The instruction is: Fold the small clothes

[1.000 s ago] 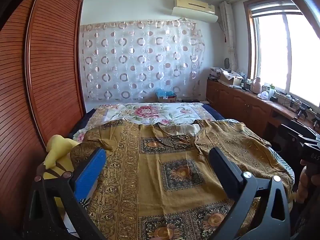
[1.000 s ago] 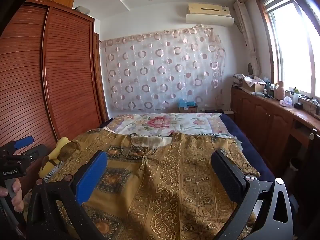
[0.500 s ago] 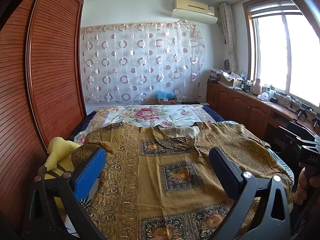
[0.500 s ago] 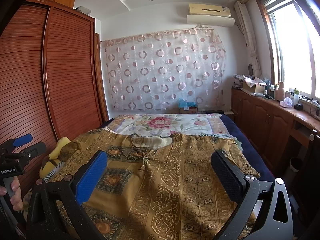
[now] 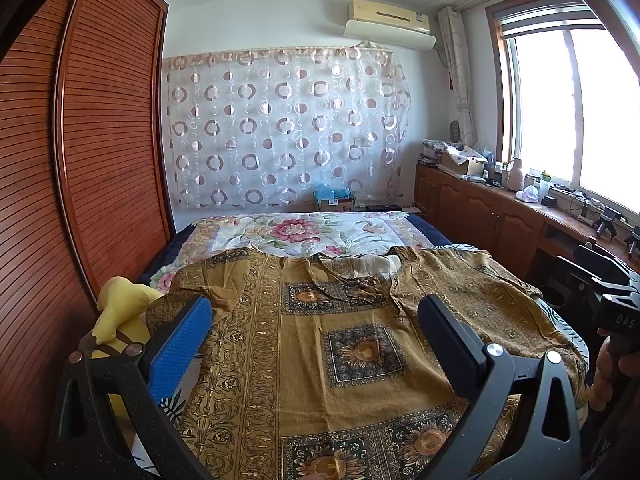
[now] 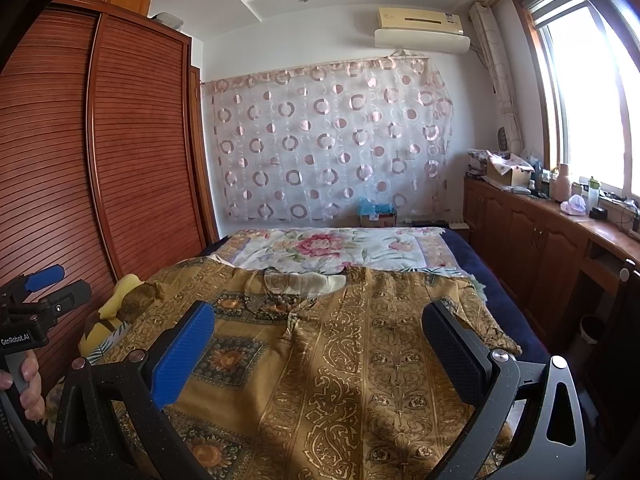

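From the left wrist view, the left gripper [image 5: 314,312] hovers with its fingers spread wide, holding nothing, above the golden patterned shirt [image 5: 320,344], which lies flat across the near end of the bed [image 5: 424,228]. A yellow plush toy [image 5: 120,304] sits at the bed's left edge.

From the right wrist view, the right gripper [image 6: 318,320] is likewise spread and empty over the shirt [image 6: 360,360], collar toward the floral sheet [image 6: 320,248].

A home bedroom: a bed with a floral quilt [image 5: 304,232], a tall slatted reddish-wood wardrobe [image 5: 108,140], a sheer circle-patterned curtain [image 5: 280,128], a wall-mounted cream air conditioner [image 5: 390,24], and a cluttered wooden counter [image 5: 516,200] under the window.
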